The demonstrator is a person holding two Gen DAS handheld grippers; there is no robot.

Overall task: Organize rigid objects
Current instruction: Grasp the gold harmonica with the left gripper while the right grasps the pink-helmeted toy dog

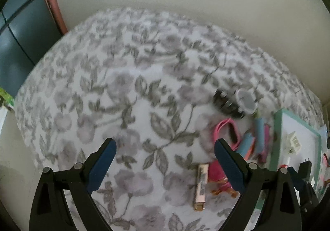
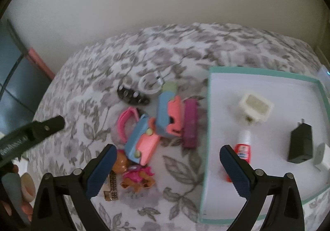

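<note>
My right gripper is open and empty above the floral cloth, between a pile of toys and a teal-rimmed white tray. The tray holds a white block, a red and white glue bottle and a black charger. The pile has blue and coral toys, a purple bar, a pink strap, a black hair clip, a clear ring, a dog figure and a harmonica. My left gripper is open and empty left of the harmonica.
The bed's floral cloth fills both views, with a pale wall behind. A dark cabinet and a pink strip stand at the left. The left gripper's finger shows at the left of the right wrist view.
</note>
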